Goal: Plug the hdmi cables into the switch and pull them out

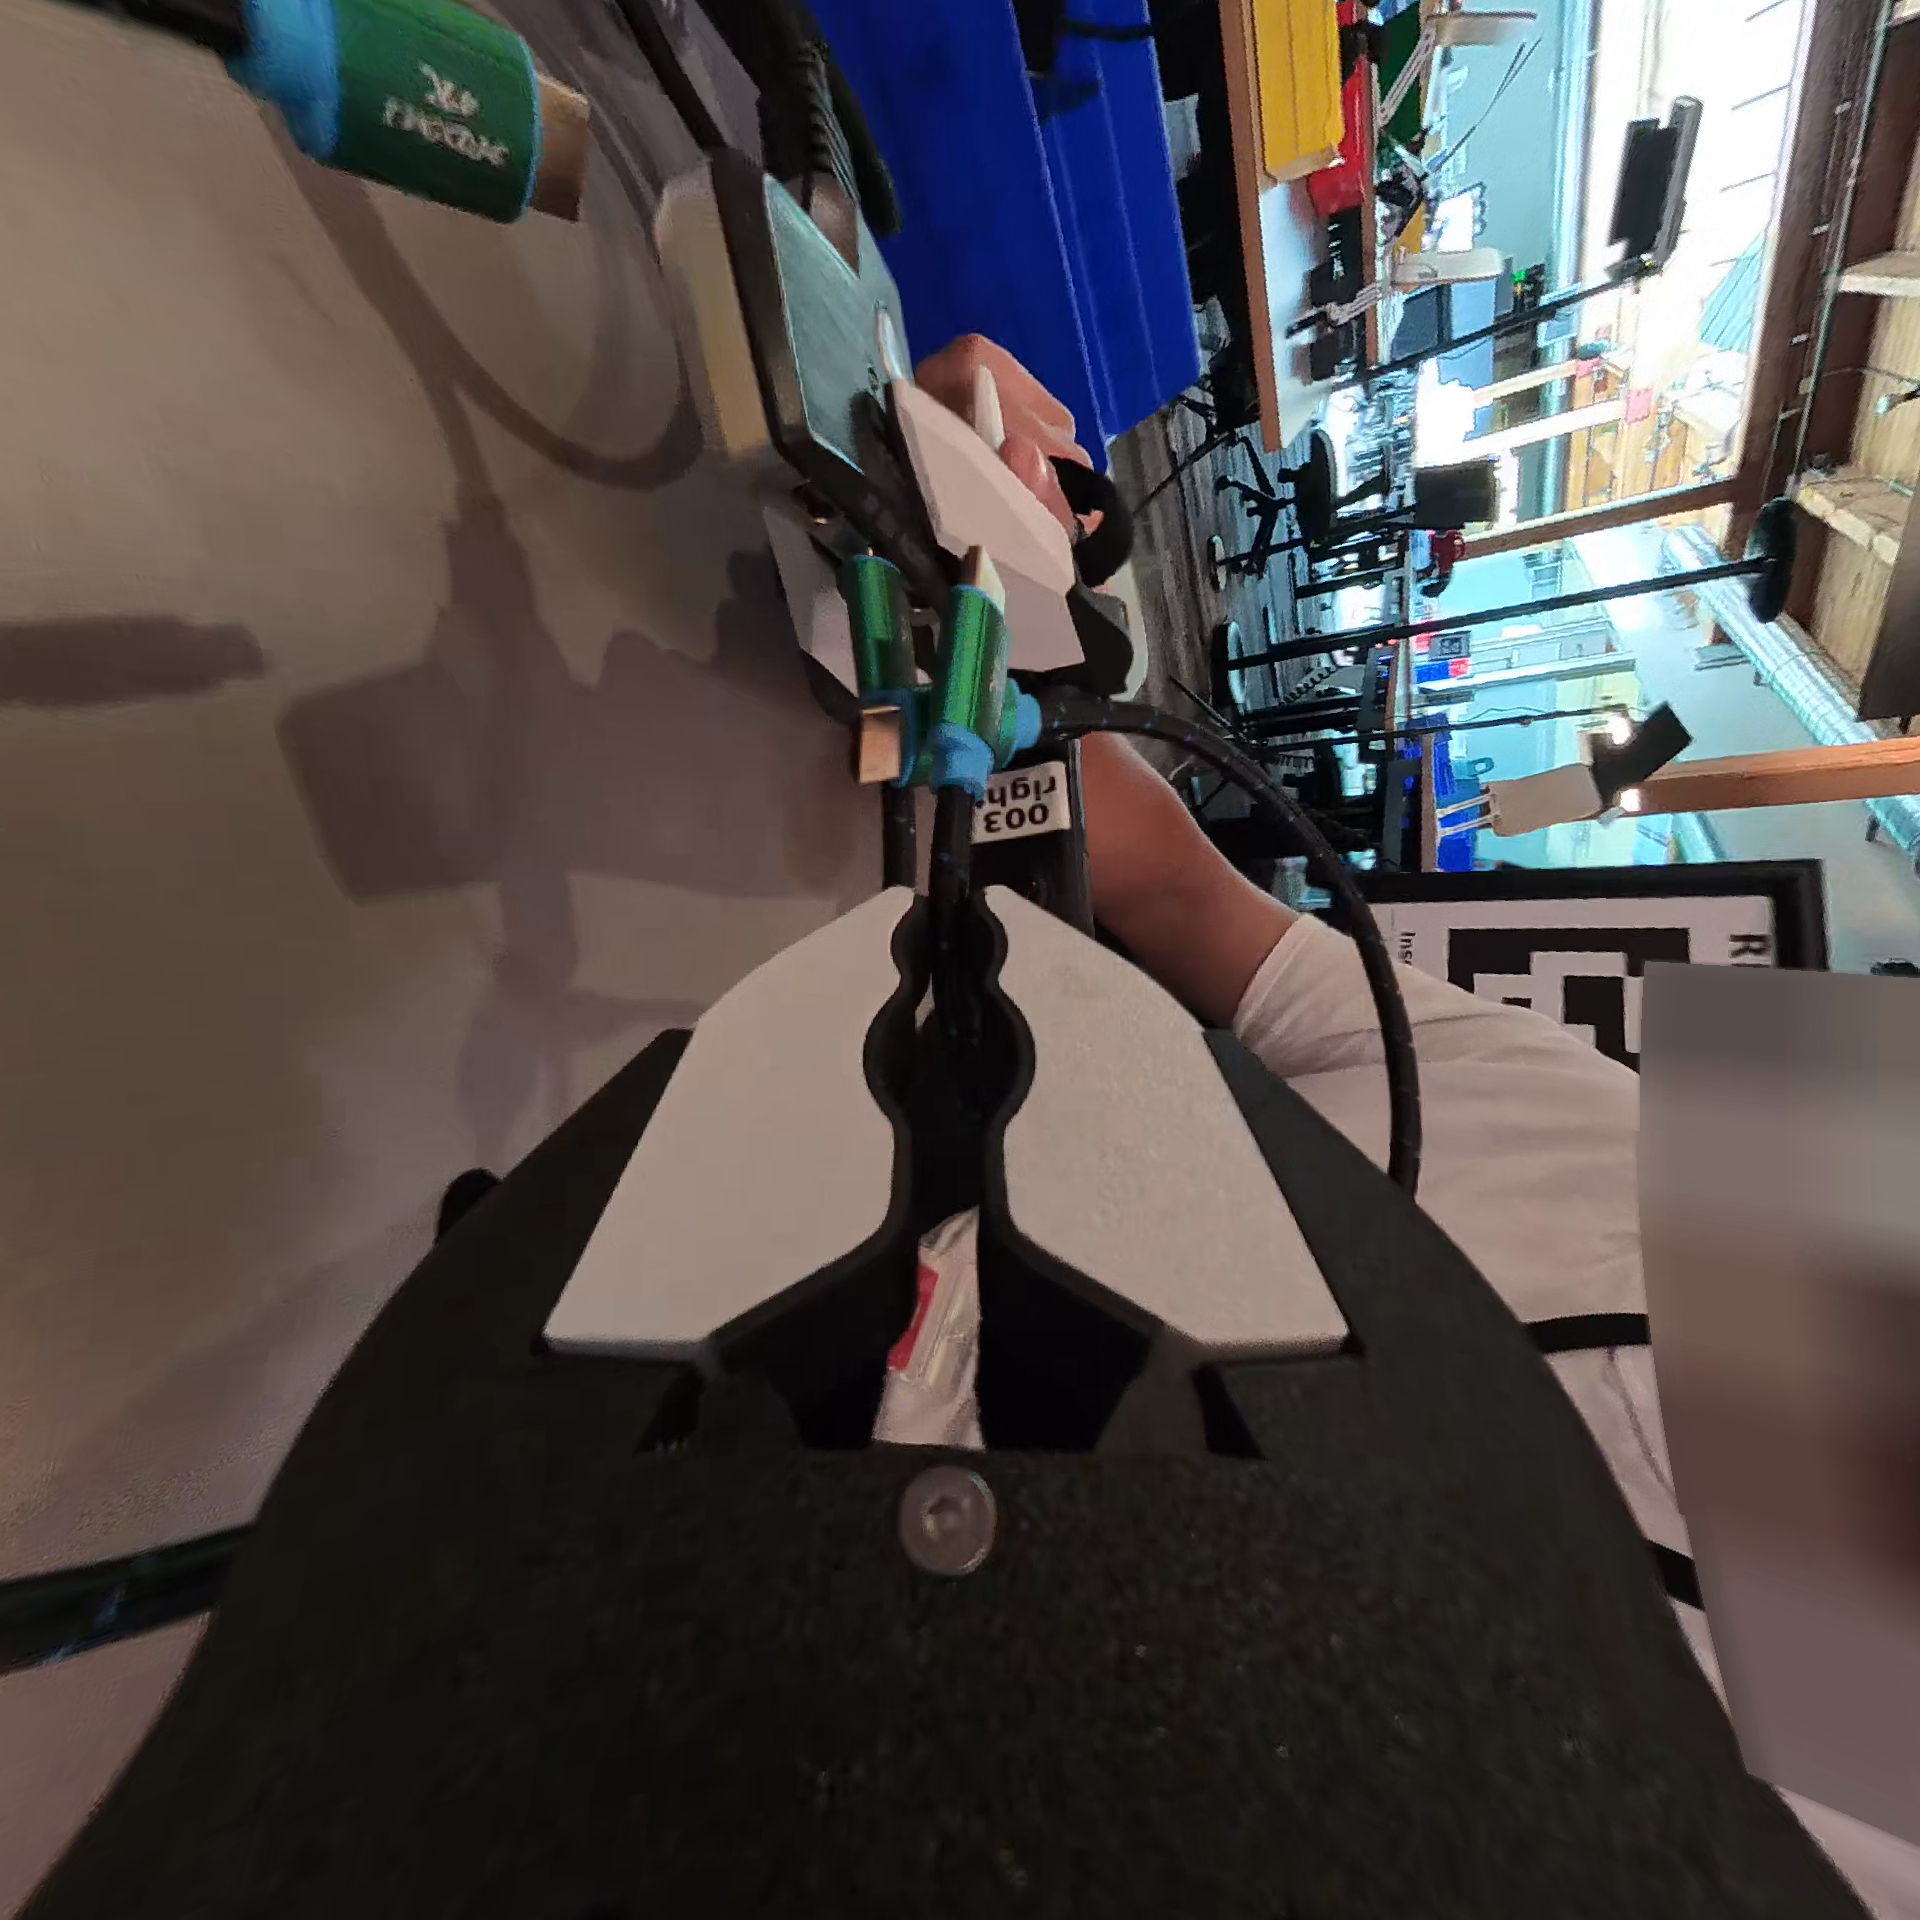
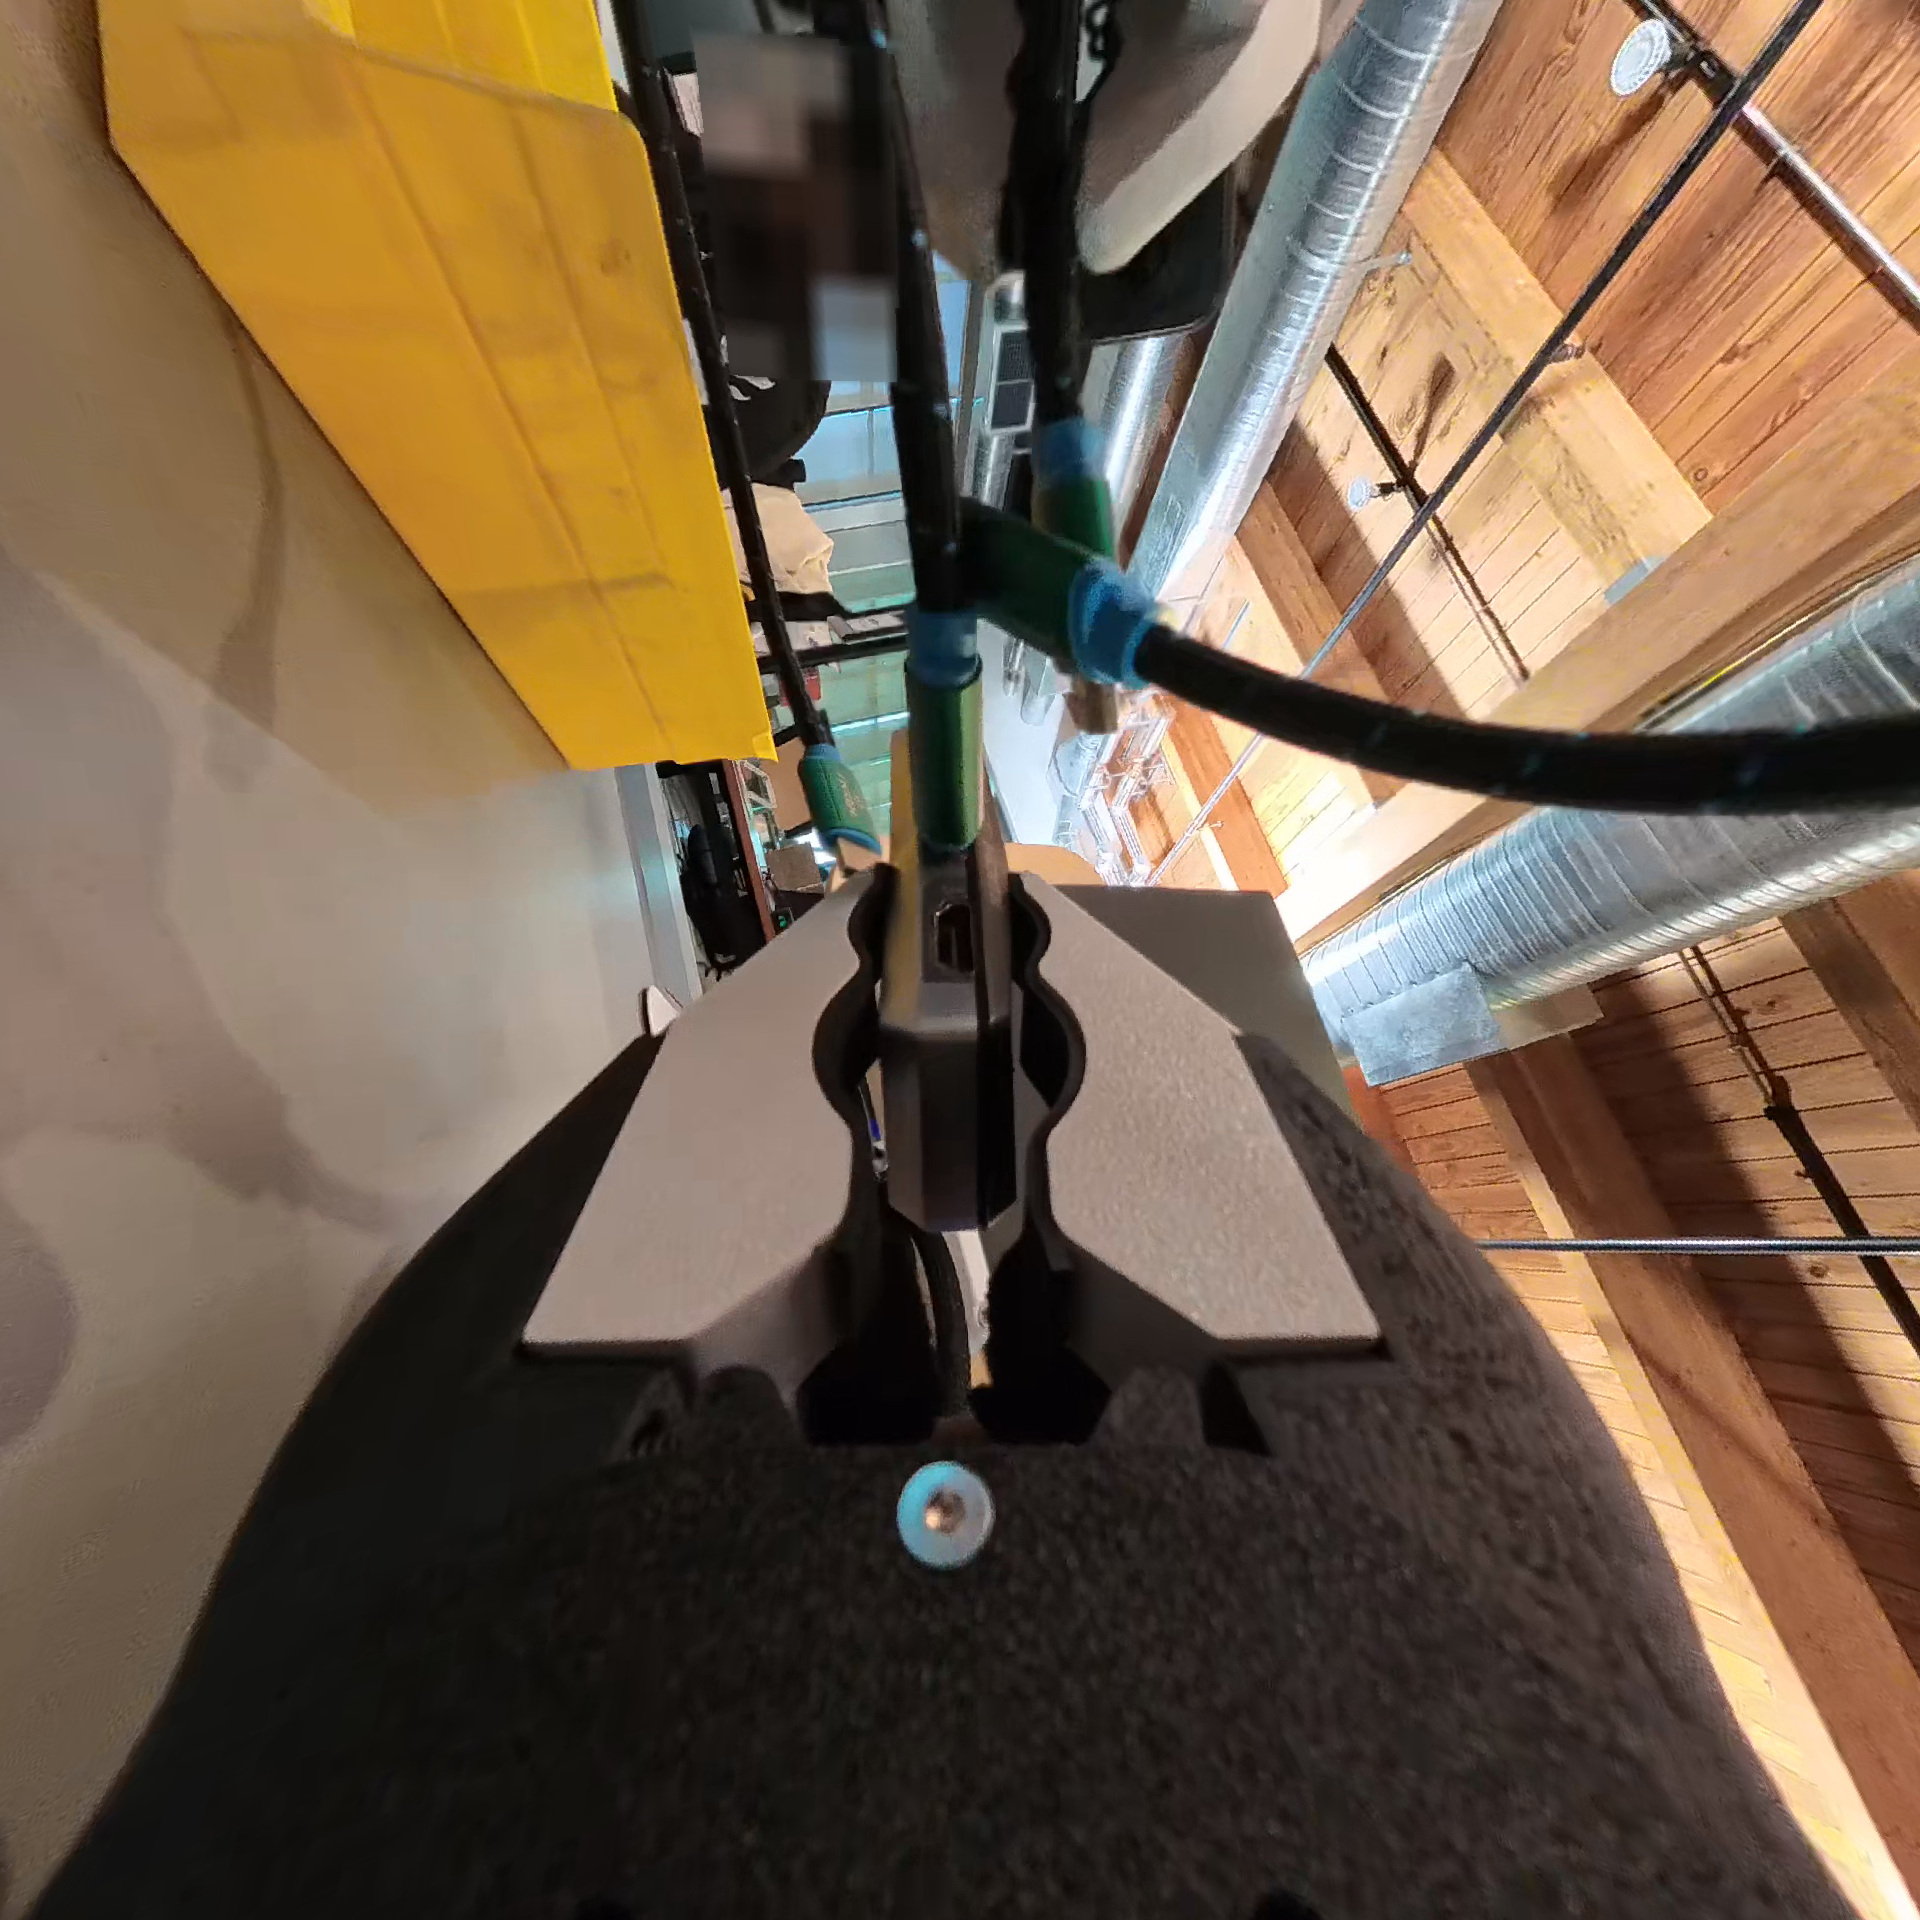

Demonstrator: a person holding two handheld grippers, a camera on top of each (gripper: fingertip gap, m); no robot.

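Left wrist view: my left gripper (image 1: 948, 997) is clamped on a black braided HDMI cable (image 1: 1382, 997), whose green plug (image 1: 971, 665) sits at 12 o'clock from the fingertips. The switch (image 1: 831, 312) lies further toward 12, held by the right gripper (image 1: 1013, 540). A loose green plug (image 1: 436, 104) shows at 11 o'clock.

Right wrist view: my right gripper (image 2: 948, 935) is squeezed on the dark switch (image 2: 940, 1081); a green plug (image 2: 943, 753) is seated in it at 12 o'clock. A yellow bin (image 2: 436, 343) sits at 10 o'clock.

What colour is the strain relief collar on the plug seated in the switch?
Blue collar on a green metal plug; right wrist view shows it best.
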